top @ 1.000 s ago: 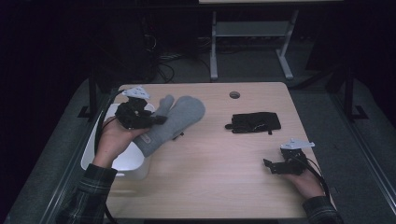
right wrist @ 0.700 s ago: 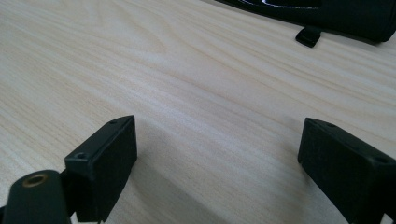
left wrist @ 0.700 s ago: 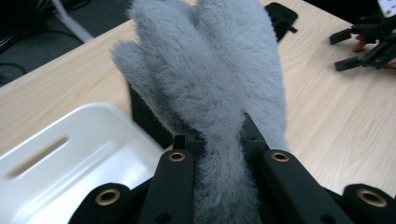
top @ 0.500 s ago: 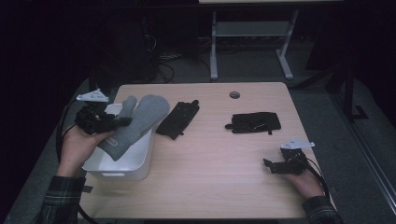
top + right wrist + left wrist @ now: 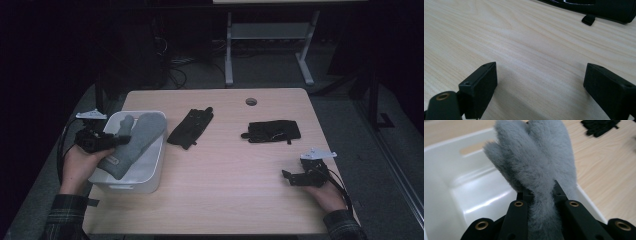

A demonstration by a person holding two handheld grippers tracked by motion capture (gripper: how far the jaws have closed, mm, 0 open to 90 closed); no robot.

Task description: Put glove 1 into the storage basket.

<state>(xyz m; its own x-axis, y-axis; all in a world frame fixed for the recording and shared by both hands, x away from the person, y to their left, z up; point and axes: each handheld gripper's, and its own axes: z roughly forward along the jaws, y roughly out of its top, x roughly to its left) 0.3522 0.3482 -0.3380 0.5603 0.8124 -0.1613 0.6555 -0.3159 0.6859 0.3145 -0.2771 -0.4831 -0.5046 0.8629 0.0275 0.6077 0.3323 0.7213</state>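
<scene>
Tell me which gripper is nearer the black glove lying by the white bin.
Left. The left gripper holds a grey mitten over the bin beside that glove; the right gripper rests far off.

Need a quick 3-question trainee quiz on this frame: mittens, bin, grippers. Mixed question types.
1. True or false: the left gripper is shut on the grey fuzzy mittens.
2. Multiple choice: where do the mittens hang? A) over the white bin B) over the black glove at the table's middle C) beside the round hole in the table
3. Short answer: how do the right gripper's jaws stand, and what is between them?

Key:
1. True.
2. A.
3. Wide open, low over bare wooden table; nothing is between them. The other black glove lies apart, farther back.
</scene>
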